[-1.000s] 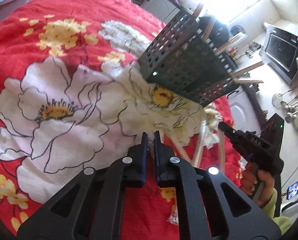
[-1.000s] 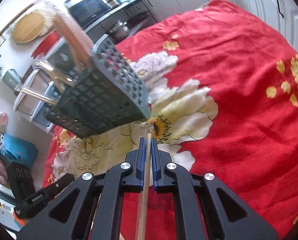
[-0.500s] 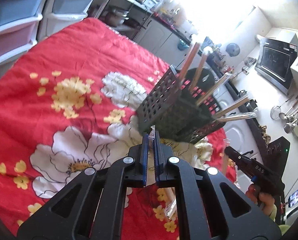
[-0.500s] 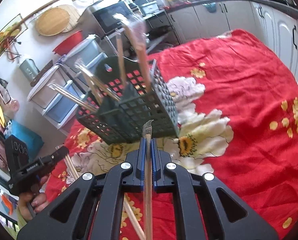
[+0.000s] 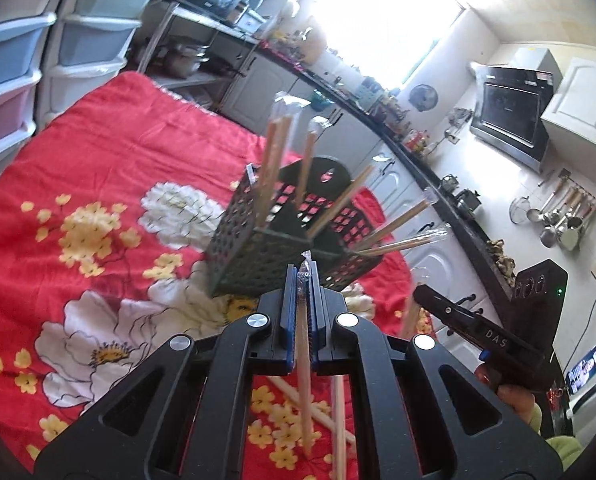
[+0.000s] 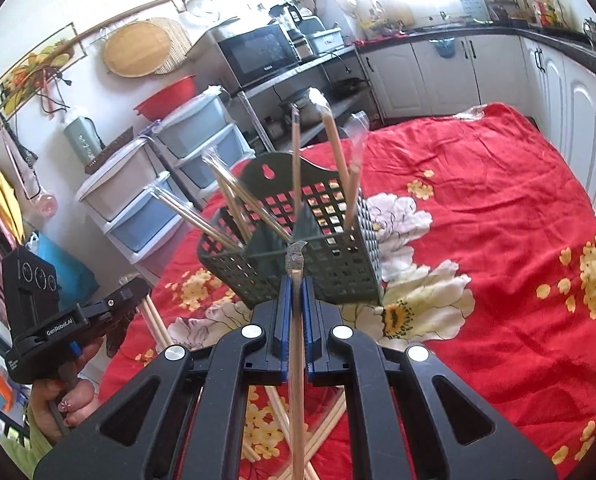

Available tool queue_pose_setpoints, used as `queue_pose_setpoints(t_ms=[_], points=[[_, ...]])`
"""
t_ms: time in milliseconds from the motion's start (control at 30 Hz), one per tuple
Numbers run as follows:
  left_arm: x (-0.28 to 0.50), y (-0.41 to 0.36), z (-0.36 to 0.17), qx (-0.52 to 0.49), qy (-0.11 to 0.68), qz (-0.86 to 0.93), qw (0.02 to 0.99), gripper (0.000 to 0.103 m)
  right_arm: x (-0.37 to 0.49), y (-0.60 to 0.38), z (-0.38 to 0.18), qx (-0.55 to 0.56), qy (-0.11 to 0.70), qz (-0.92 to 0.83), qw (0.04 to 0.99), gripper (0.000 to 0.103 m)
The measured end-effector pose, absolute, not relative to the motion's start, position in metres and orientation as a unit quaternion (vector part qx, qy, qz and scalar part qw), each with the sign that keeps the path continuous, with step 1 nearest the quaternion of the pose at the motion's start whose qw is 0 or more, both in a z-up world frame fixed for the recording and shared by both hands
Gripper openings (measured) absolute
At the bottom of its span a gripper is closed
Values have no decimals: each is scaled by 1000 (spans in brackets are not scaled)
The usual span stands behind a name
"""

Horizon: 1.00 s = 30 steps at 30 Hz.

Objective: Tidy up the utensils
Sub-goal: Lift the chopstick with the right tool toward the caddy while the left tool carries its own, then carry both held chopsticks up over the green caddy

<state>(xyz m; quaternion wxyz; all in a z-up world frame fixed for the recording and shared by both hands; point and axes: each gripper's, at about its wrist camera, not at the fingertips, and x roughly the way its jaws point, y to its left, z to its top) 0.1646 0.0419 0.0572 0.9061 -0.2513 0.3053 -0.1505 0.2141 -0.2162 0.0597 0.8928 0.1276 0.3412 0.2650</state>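
My left gripper (image 5: 302,280) and right gripper (image 6: 296,280) each pinch a wrapped chopstick (image 5: 305,360) lengthwise, basket (image 5: 258,256) at twelve o'clock, neither nearer.

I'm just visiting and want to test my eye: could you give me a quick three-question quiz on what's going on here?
1. True or false: both tongs, left and right, are shut on a wrapped chopstick.
2. Where do the sorted chopsticks stand?
A. dark green basket
B. red bowl
C. drawer
3. Fill in: loose chopsticks lie on the ___ floral cloth.

Key: 1 true; 2 A; 3 red.
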Motion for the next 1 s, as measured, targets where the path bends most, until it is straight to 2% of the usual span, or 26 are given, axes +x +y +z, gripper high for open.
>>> queue_pose_setpoints(t_ms=[1000], points=[[178,13,139,-211,221,-191,933,2,200,-199,128,108,255,306,911,6]])
